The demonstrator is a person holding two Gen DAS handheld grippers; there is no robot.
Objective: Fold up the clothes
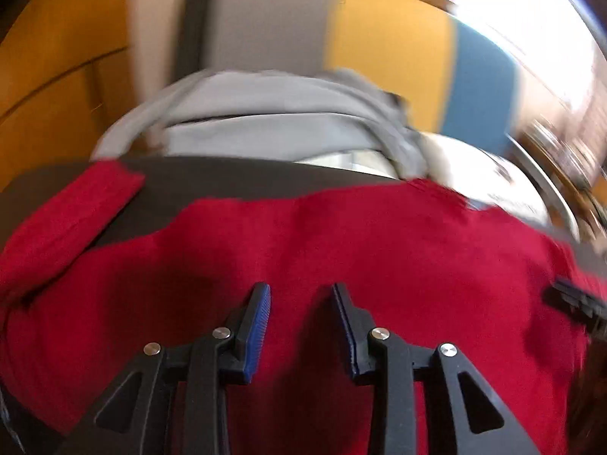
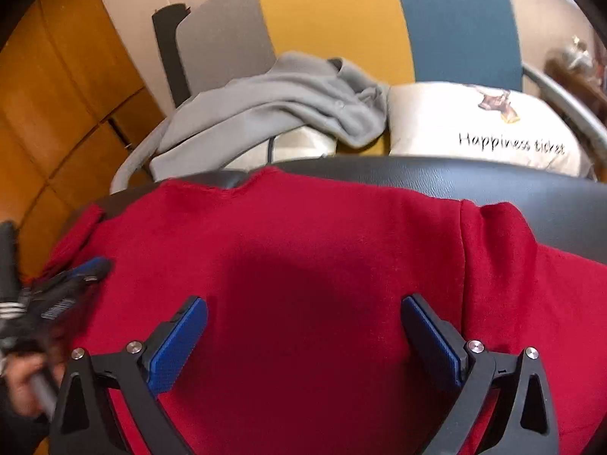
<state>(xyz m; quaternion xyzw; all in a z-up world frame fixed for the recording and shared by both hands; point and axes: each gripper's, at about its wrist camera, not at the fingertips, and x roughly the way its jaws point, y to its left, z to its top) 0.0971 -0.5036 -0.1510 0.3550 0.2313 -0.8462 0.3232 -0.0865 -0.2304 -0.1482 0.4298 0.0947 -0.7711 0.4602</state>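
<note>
Grippers first: my left gripper part-open, my right gripper spread wide, both empty above the red sweater. Sweater lies flat on the dark padded surface, one sleeve out left. Beyond: grey garment, printed cushion. Step, I judge: between folds; next, seize a sleeve.

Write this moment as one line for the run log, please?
step: fold clothes | left gripper: open, empty, over red garment | right gripper: open, empty, over same garment | garment: spread on dark surface, unfolded
</note>
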